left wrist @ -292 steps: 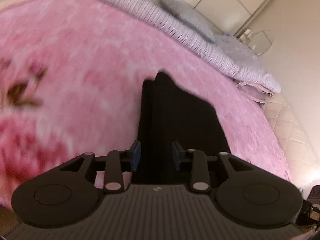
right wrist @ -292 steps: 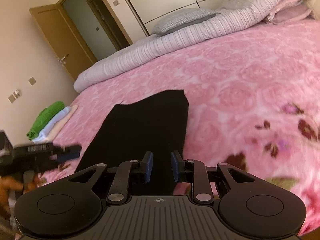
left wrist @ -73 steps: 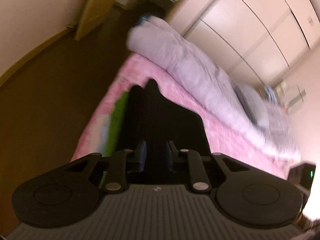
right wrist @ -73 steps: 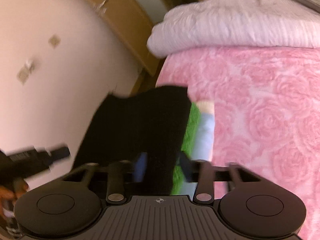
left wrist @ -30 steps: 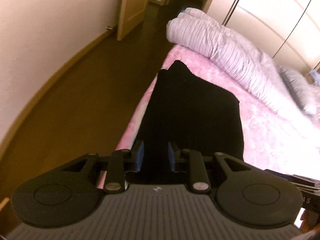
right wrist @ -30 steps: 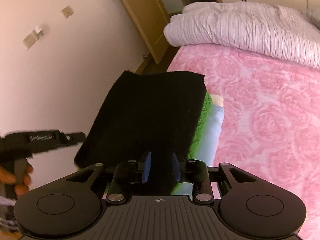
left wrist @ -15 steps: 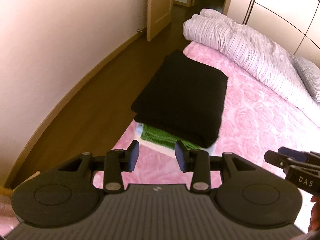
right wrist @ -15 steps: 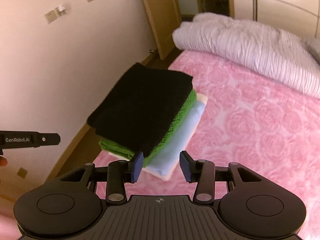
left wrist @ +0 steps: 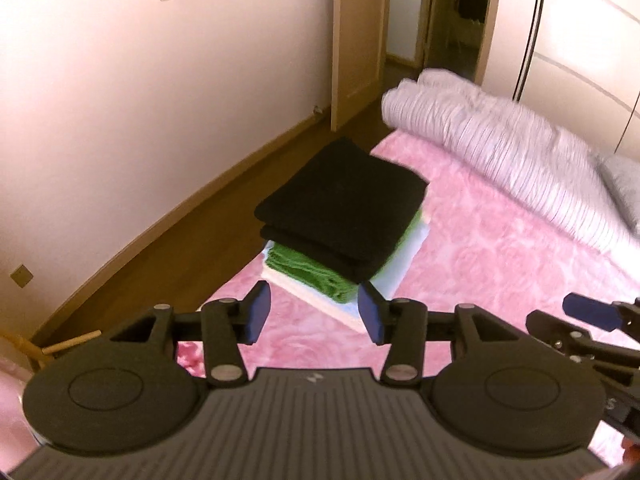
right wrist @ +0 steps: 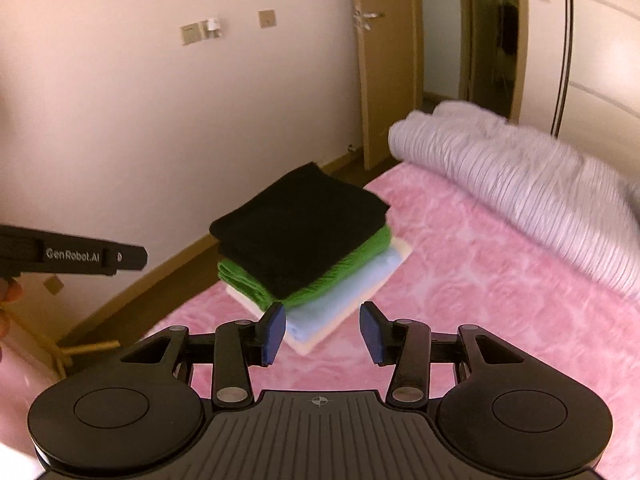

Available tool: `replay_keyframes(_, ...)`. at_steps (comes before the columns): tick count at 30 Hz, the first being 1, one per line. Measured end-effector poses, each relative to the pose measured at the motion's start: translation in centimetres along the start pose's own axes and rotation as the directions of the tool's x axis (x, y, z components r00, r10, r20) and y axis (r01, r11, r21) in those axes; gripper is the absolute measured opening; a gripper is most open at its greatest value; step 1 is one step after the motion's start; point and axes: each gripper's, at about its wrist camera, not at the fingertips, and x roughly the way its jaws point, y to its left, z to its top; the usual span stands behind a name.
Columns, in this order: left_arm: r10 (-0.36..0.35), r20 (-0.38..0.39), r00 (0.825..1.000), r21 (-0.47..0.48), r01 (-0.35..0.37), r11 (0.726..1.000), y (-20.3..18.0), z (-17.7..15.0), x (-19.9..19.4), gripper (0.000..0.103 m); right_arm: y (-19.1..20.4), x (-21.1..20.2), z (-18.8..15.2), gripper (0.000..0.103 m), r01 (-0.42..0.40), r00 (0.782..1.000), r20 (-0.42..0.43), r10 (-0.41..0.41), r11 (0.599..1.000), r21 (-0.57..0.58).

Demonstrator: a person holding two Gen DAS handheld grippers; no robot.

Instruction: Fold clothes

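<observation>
A folded black garment [left wrist: 344,208] lies on top of a stack at the corner of the pink bed, over a folded green garment [left wrist: 308,266], a light blue one [left wrist: 404,256] and a cream one. The stack also shows in the right wrist view, with the black garment [right wrist: 300,224] on top of the green garment [right wrist: 344,268]. My left gripper [left wrist: 314,314] is open and empty, pulled back just short of the stack. My right gripper [right wrist: 324,330] is open and empty, also just short of the stack.
A pink floral blanket [left wrist: 500,272] covers the bed. A rolled lilac striped duvet [left wrist: 500,156] lies along the far side. The bed edge drops to a brown wooden floor [left wrist: 172,248] on the left. A wall and an open door [left wrist: 356,40] stand beyond.
Both grippers let go of the black garment on the stack, opened wider and drew back from it. The stack has not moved.
</observation>
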Motion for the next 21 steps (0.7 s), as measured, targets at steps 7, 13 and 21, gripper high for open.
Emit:
replay_keyframes(7,0.035,0.040,0.999,-0.067,-0.032,0.997,-4.3,-2.6,-5.3,0.043,-3.7,-4.0,-1.2,0.045,-0.060,0.998,-0.017,0.060,0.998,-0.019)
replay_keyframes(13,0.075,0.004,0.997,-0.093,-0.074,0.993,-8.4,-5.6,-7.9,0.042,-6.1,-7.3,-2.6,0.045,-0.120,0.992,-0.055,0.118,0.992,-0.034)
replay_keyframes(21,0.102,-0.036,0.994,-0.138,-0.106,0.985,-12.9,-9.9,-10.1,0.042,-9.5,-9.6,-4.6,0.045,-0.177,0.980,-0.100,0.171,0.983,-0.050)
